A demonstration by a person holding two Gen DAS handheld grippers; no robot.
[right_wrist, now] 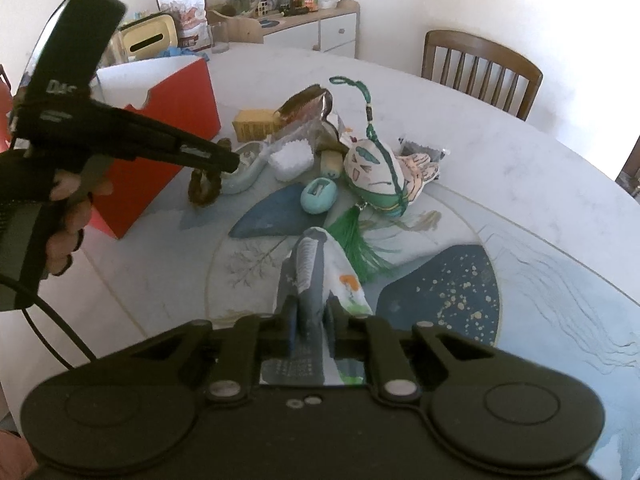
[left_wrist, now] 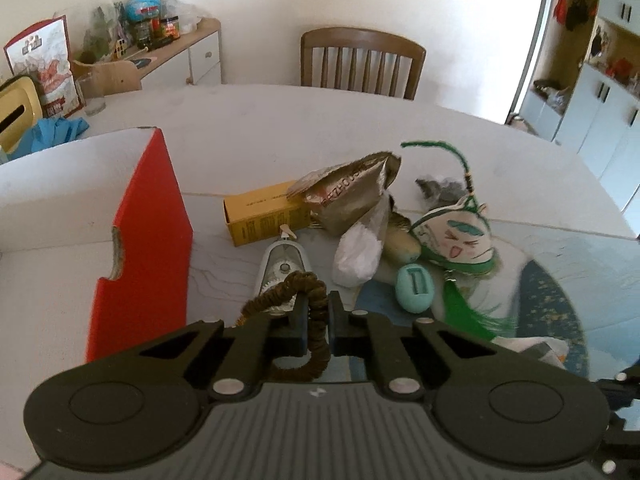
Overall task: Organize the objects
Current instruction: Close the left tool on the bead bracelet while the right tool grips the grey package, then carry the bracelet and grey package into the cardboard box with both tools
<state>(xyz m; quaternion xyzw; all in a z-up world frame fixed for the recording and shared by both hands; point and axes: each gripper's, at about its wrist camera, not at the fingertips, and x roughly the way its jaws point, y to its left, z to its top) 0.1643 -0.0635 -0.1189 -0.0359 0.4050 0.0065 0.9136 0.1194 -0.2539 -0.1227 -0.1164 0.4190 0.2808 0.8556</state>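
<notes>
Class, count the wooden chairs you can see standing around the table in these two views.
1 for certain: a slat-backed wooden chair at the table's far edge, also visible from the right wrist. A dark shape at that view's right edge may be another; others could be out of frame.

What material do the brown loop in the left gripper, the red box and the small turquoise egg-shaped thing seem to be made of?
The brown loop, pinched in the left gripper, looks like matte gathered fabric, probably over elastic: its surface is ruffled. The red box seems cardboard with a smooth red coating: a torn edge shows brownish fibre. The turquoise egg looks like smooth, slightly glossy plastic, though rubber is possible.
</notes>
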